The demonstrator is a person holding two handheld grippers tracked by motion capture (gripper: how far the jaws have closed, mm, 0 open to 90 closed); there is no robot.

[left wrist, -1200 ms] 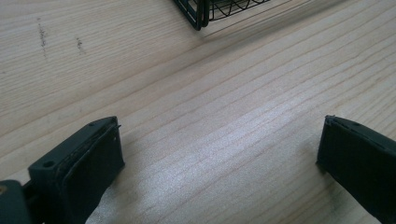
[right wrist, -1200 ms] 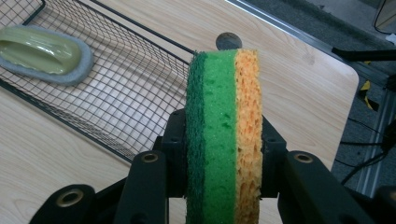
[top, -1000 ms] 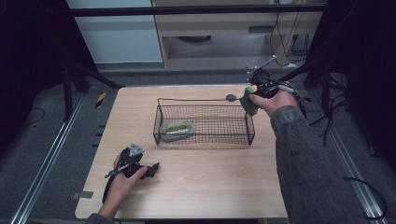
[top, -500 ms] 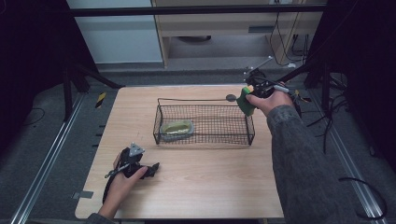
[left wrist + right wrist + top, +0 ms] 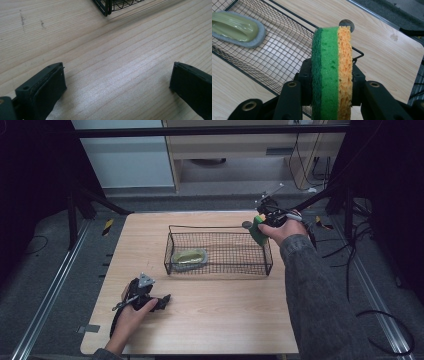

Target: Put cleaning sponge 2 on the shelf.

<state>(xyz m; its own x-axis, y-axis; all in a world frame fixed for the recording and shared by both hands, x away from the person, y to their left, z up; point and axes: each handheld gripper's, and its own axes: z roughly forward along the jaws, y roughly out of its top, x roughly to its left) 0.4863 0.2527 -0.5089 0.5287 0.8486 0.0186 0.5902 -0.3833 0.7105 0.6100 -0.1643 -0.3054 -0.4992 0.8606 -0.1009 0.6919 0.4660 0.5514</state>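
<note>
A green and orange sponge (image 5: 332,72) stands on edge between the jaws of my right gripper (image 5: 331,82), which is shut on it. In the high view that gripper (image 5: 261,229) hangs over the far right corner of a black wire basket (image 5: 218,269). A pale green scrubber with a grey base (image 5: 189,257) lies in the basket's left part; it shows too as the scrubber (image 5: 237,27) in the right gripper view. My left gripper (image 5: 162,301) rests on the table near the front left, jaws wide open over bare wood (image 5: 117,82).
The wooden table (image 5: 200,325) has free room in front of the basket and to its left. A small round grey cap (image 5: 346,24) sits in the tabletop just behind the basket's far right corner. Dark frame legs and cables stand beyond the table's right edge.
My right gripper with the sponge has shifted slightly up and toward the far right corner of the basket. The left gripper has stayed put.
</note>
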